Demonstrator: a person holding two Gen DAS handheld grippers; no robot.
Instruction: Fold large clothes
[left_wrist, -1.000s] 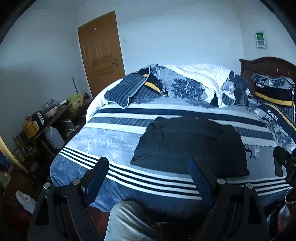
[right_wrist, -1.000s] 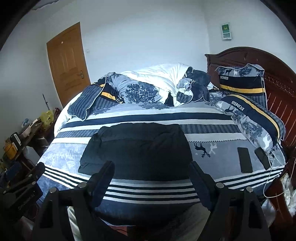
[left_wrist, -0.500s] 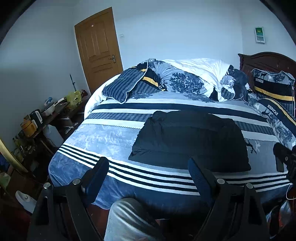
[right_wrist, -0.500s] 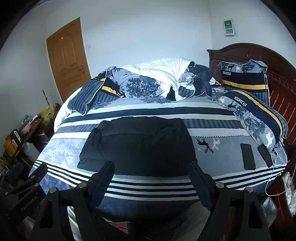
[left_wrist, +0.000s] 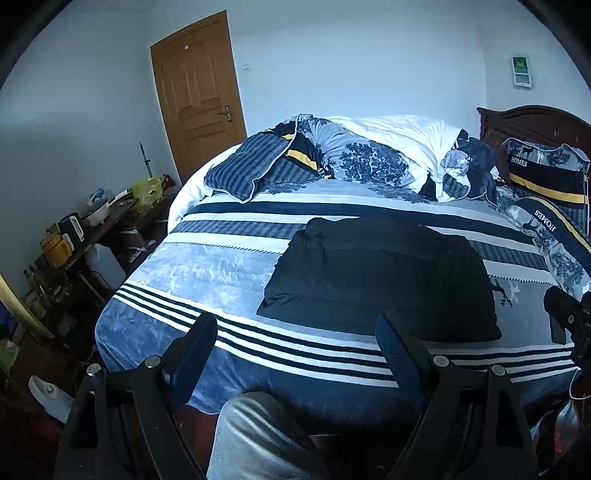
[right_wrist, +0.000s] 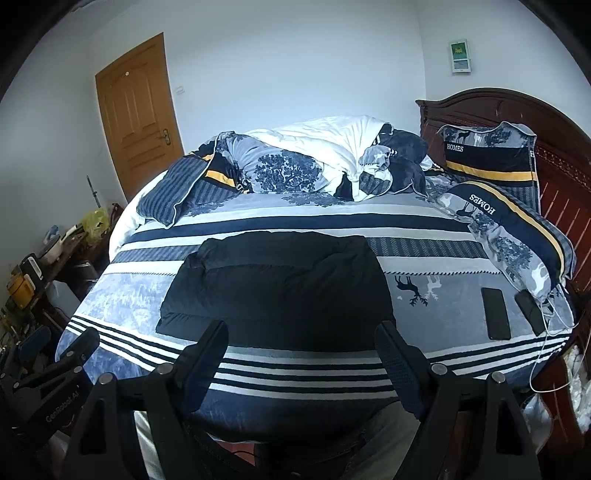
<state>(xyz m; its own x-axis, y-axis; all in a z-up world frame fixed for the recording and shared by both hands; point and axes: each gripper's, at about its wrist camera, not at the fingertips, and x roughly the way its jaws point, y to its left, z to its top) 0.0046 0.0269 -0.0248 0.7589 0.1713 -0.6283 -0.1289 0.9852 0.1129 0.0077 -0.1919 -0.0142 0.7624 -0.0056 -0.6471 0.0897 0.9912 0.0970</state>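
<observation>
A black padded garment (left_wrist: 380, 277) lies folded into a flat rectangle in the middle of the striped blue and white bed (left_wrist: 207, 269). It also shows in the right wrist view (right_wrist: 280, 284). My left gripper (left_wrist: 295, 332) is open and empty, held back over the bed's near edge, left of the garment. My right gripper (right_wrist: 301, 338) is open and empty, just short of the garment's near edge. The left gripper's body shows at the lower left of the right wrist view (right_wrist: 51, 369).
A heaped duvet (right_wrist: 314, 158) and pillows (right_wrist: 509, 229) lie at the far side and right. Two phones (right_wrist: 495, 314) lie on the bed's right part. A cluttered side table (left_wrist: 74, 236) stands left. A wooden door (left_wrist: 199, 92) is behind. My leg (left_wrist: 251, 439) is below.
Both grippers have pulled back a little and tilted up; the bed and garment sit lower in both views. The garment has not moved. Both grippers stayed open.
</observation>
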